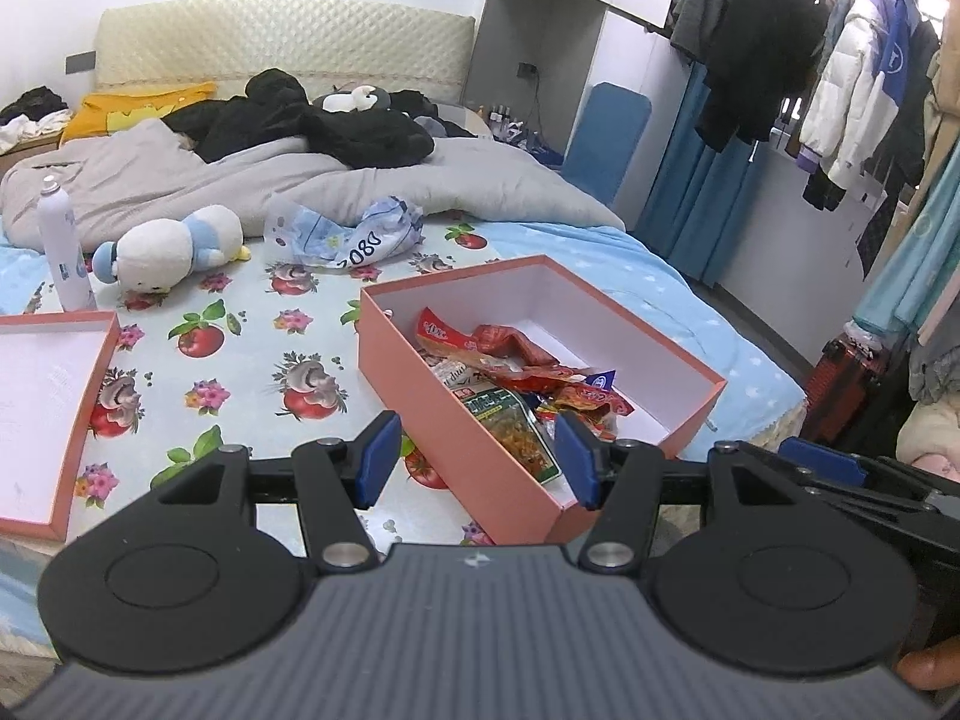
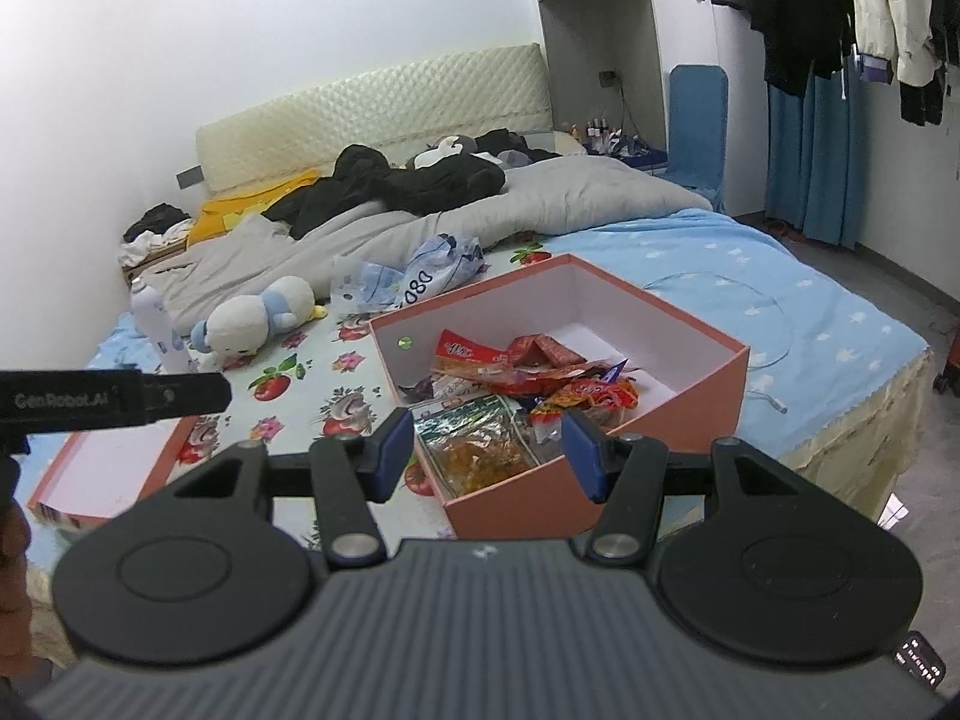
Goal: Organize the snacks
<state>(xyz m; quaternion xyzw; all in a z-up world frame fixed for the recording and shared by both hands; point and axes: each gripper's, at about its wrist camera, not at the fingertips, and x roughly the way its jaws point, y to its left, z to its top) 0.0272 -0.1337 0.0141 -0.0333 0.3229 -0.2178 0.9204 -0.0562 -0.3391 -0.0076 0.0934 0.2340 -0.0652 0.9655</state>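
Two sets of tongs are held just short of the box's near corner, each about half open with nothing between the pads. Seen from the left tongs (image 1: 477, 459), the box (image 1: 456, 420) lies straight ahead and slightly right, its long axis running away and to the right across the bed (image 1: 252, 360). Seen from the right tongs (image 2: 487, 456), the box (image 2: 660, 420) is squarely ahead, its near end framed between the blue pads. The right tongs are judged the nearer to the box's open mouth; the left tongs are set more to the box's left wall.

Inside the box, at its near end, a green packet (image 2: 480, 444) is seen, lying flat with its long side along the box. Beyond it, red wrappers (image 1: 516, 354) are heaped loosely toward the middle; the far end of the box is bare white floor. A downward reach over the near rim is judged to be what the next move calls for.

Left of the box, the lid (image 1: 54, 408) lies upturned on the bed, nearer the left tongs. Past the box, a crumpled bag (image 1: 354, 234) and a plush toy (image 1: 168, 252) are seen.
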